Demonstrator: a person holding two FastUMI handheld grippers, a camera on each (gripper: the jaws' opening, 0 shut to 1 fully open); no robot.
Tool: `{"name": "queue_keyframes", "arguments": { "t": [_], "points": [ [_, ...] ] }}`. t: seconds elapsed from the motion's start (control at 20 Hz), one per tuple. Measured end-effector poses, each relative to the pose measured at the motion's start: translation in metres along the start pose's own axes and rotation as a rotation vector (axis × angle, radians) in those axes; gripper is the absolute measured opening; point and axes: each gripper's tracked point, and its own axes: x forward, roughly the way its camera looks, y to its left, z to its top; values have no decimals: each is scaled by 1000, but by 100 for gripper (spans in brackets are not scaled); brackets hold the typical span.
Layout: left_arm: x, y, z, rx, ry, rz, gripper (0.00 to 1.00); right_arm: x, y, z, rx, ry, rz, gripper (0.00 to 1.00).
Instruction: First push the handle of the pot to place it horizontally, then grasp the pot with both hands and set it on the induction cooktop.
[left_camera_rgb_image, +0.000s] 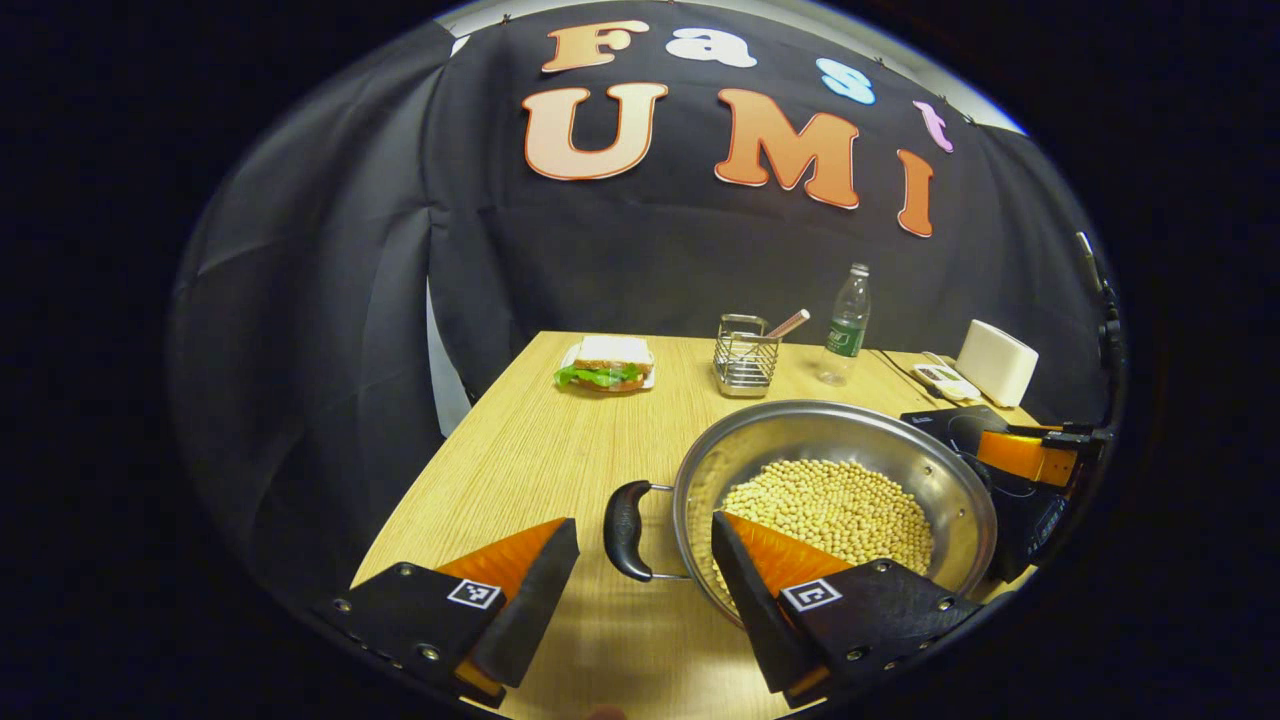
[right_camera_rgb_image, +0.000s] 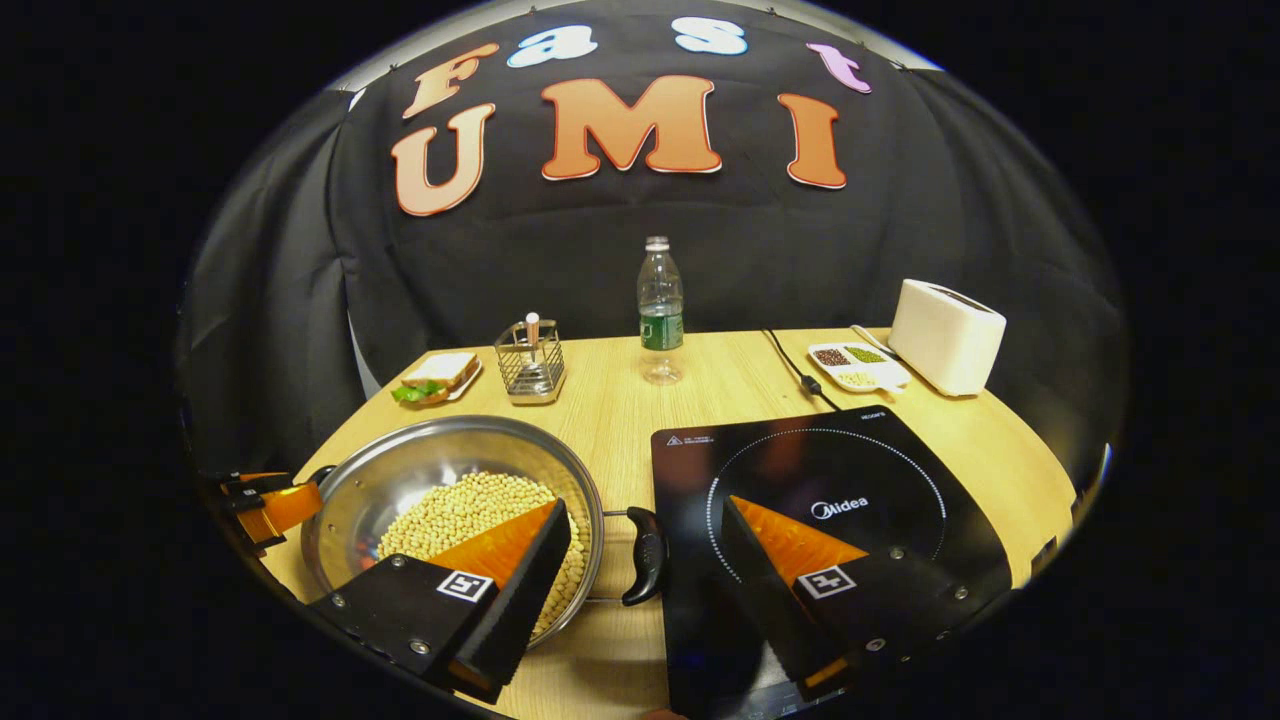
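While the pot (right_camera_rgb_image: 450, 505) of beans sits on the table (right_camera_rgb_image: 720, 385) just left of the cooktop (right_camera_rgb_image: 830, 490), left gripper (left_camera_rgb_image: 645, 560) fingers spread around its left handle (left_camera_rgb_image: 625, 530), right gripper (right_camera_rgb_image: 645, 545) fingers spread around its right handle (right_camera_rgb_image: 645, 555), neither pinching.

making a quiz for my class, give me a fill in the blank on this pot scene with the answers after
1. The pot is filled with ____.
2. In the right gripper view, the cooktop lies to the ____ of the pot.
3. Each gripper, left and right, has its fingers spread on either side of a black pot ____.
4. The bottle stands ____ on the table.

Missing words: beans; right; handle; upright
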Motion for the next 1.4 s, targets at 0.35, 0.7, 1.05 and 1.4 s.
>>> {"name": "queue_keyframes", "arguments": {
  "t": [0.35, 0.7, 1.05, 1.4],
  "points": [
    [29, 3, -11, -22, 43, -26, 88, 20, 10, -25, -14, 89, -6, 95],
    [36, -10, -14, -32, 69, -79, 88, 25, 10, -29, -8, 118, -11, 76],
    [31, -14, -13, -70, 100, -24, 56, 25, 9, -28, 10, 128, 21, 54],
    [16, -16, -1, -79, 43, -22, 54, -5, -16, 0, 43, 79, 41, 53]
  ]
}}
